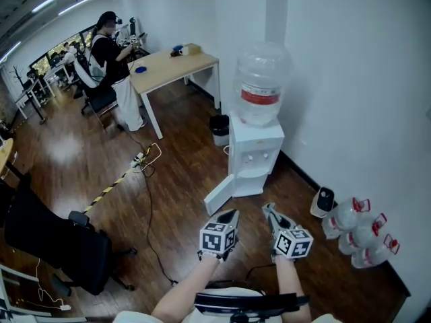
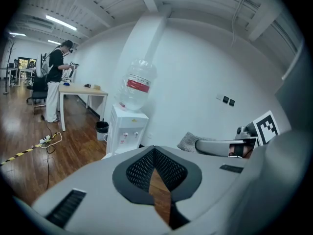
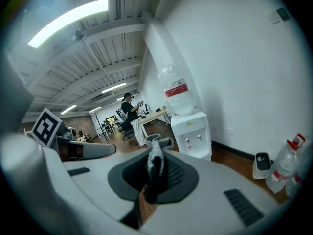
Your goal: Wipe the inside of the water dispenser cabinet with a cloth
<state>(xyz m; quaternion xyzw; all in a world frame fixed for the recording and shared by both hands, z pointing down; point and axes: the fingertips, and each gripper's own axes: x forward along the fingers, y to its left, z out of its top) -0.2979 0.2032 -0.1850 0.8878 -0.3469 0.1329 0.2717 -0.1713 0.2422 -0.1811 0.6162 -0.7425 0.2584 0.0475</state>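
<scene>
The white water dispenser [image 1: 256, 151] stands against the wall with a big bottle [image 1: 261, 79] on top. Its lower cabinet door [image 1: 221, 195] hangs open toward the left. Both grippers hover side by side over the wood floor, a short way in front of the dispenser. My right gripper [image 1: 269, 210] [image 3: 152, 173] is shut on a grey cloth [image 3: 156, 148], which sticks up between its jaws. The cloth [image 2: 189, 141] also shows at the right gripper's tip in the left gripper view. My left gripper [image 1: 229, 215] [image 2: 154, 155] is shut with nothing in it. The cabinet's inside is hidden.
Several spare water bottles [image 1: 360, 231] and a small white device [image 1: 324, 201] lie by the wall at right. A black bin [image 1: 219, 128] sits left of the dispenser. A desk [image 1: 172, 66], a person [image 1: 108, 46], an office chair [image 1: 60, 237] and floor cables [image 1: 147, 200] lie to the left.
</scene>
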